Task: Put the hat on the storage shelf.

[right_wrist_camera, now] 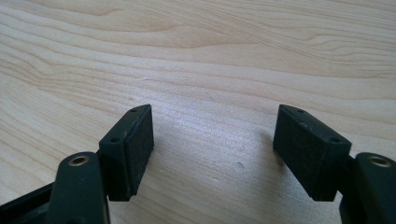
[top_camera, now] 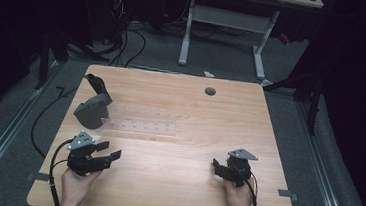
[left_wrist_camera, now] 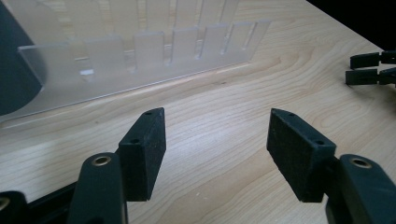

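Left tongs (top_camera: 109,150): released, empty, just short of clear slotted acrylic rack (top_camera: 142,119) on pale wooden tabletop (top_camera: 193,134). Right tongs (right_wrist_camera: 212,149): released, empty, over bare wood. High view: dark grey curved stand (top_camera: 92,107) touching rack's left end. Left gripper view: rack slots close up.

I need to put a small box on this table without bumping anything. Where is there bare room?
The widest bare wood lies between the left gripper and the right gripper, and runs up the right half past the cable hole. It is crowded at the left rear, where the clear slotted rack sits against the grey stand.
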Demonstrator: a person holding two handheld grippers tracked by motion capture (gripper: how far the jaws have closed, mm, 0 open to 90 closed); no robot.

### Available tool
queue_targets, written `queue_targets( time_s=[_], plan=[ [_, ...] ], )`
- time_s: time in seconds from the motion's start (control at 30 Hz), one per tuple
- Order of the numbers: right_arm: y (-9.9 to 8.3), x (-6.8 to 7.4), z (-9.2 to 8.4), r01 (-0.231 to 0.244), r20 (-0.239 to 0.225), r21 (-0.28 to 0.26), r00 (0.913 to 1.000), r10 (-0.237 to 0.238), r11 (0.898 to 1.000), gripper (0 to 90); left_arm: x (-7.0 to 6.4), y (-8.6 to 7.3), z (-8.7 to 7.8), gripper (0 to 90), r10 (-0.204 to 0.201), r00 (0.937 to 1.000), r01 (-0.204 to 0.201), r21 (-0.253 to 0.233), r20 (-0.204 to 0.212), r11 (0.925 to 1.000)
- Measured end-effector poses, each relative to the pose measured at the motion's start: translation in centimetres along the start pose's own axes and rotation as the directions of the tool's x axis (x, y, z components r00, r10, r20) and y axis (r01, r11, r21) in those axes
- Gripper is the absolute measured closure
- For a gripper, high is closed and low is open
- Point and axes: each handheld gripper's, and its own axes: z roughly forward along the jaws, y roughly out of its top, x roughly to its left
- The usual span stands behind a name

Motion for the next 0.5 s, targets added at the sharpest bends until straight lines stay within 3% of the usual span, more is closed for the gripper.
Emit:
queue_targets(
  time_s=[0.5],
  plan=[
    [0.0,0.0,0.0,-0.002,0.0,0.001,1.0,0.002,1.0,29.1,-0.8,-2.0,2.5,37.0,0.048,0.9984,-0.049,0.067,0.03,0.9965]
  ],
)
